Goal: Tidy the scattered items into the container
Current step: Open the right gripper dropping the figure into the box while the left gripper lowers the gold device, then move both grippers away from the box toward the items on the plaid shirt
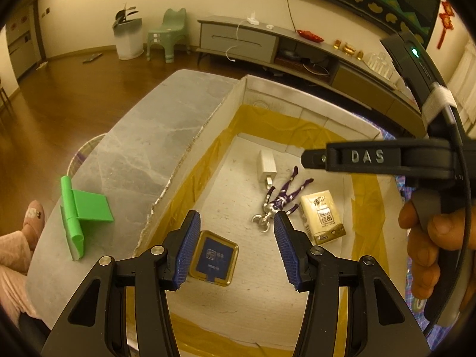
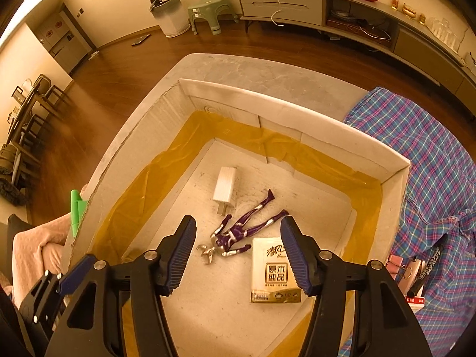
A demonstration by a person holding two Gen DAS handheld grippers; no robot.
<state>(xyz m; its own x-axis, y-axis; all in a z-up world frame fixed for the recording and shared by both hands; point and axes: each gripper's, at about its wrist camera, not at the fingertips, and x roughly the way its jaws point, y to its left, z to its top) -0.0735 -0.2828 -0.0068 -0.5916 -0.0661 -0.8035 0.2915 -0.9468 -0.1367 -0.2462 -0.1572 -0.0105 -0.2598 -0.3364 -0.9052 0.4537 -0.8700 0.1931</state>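
**Fingers spread over the box, nothing gripped**

Fingers of both grippers hang released above the white box (image 2: 395, 160), which is lined inside with yellowish tape. Between and just beyond the left gripper (image 1: 235, 250) lies a small square tin (image 1: 214, 257) with a blue top, close by its left finger (image 1: 186, 250) on the box floor; whether pad and tin touch I cannot tell from this angle. Ahead of the right gripper (image 2: 238, 255) a purple and silver toy figure (image 2: 238, 232) lies flat, with a white plug charger (image 2: 225, 186) further ahead and a tissue pack (image 2: 275, 270) partly hidden behind the right finger (image 2: 294, 255). Neither pair of fingers presses on anything.

Left of the left gripper, outside the box, a green plastic stand (image 1: 81, 211) rests on the grey marbled surface (image 1: 148, 125). Right of the right gripper, a plaid cloth (image 2: 431, 154) covers the surface, and on it lie a pink binder clip (image 2: 397, 264) and a black marker (image 2: 427, 267). The box wall stands between these scattered things and the ones already inside.

A hand (image 1: 434, 250) holds the right gripper's handle at the left view's right edge. Beyond are a wooden floor (image 2: 119, 68), a low grey cabinet (image 2: 297, 3) and a green stool (image 2: 208, 3).
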